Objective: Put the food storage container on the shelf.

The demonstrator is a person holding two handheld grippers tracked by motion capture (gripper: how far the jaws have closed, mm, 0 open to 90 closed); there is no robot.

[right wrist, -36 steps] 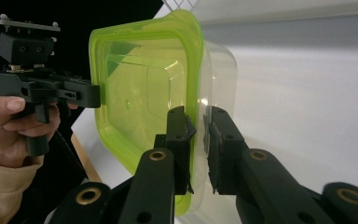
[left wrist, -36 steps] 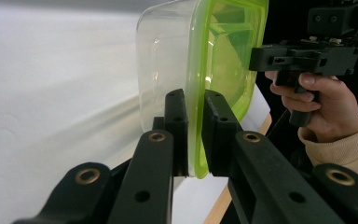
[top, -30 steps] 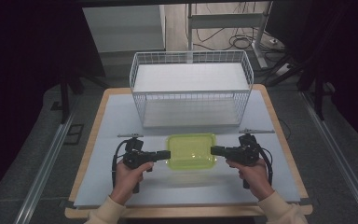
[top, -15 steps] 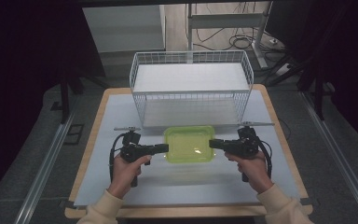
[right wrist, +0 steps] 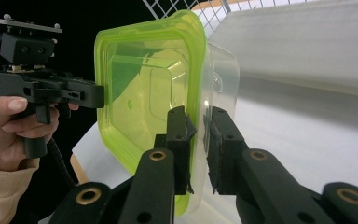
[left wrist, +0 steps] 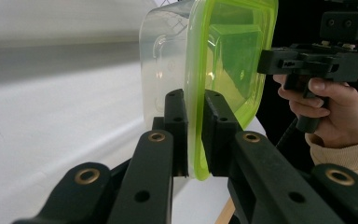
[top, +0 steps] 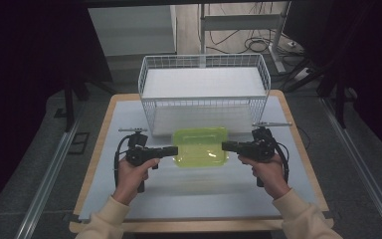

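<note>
The desk (top: 104, 149) carries a wire basket (top: 204, 94); just in front of the basket sits a green-lidded box (top: 200, 147). Left tongs (top: 171, 151) and right tongs (top: 227, 145) each clamp the box's rim from opposite ends

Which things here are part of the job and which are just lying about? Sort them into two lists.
In the job:
- clear plastic container with yellow-green lid, gripped at opposite edges
- left gripper, shut on its rim
- right gripper, shut on its rim
- white wire basket, directly behind it, likely the destination

Lying about:
- cables on the floor
- metal stand
</note>
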